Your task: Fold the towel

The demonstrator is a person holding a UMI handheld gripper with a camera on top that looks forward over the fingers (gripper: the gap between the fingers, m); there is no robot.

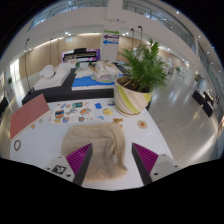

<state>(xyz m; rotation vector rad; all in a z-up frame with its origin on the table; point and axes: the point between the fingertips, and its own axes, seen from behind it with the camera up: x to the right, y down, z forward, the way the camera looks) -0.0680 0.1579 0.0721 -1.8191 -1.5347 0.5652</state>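
A beige towel (pixel 98 146) lies bunched and rumpled on the white table (pixel 165 135). It sits between my fingers and reaches just ahead of them. My gripper (pixel 113 165) is open, with the fingers wide apart. The left finger's magenta pad (pixel 80 158) is against the towel's left edge. The right pad (pixel 147 157) stands clear of the cloth with bare table between. The towel's near edge is hidden below the fingers.
Beyond the towel a potted plant (pixel 135 75) stands in a white and yellow pot (pixel 130 98). Small cards and bits (pixel 85 110) lie scattered behind the towel. A reddish board (pixel 28 113) lies at the left, a tape roll (pixel 141 124) at the right.
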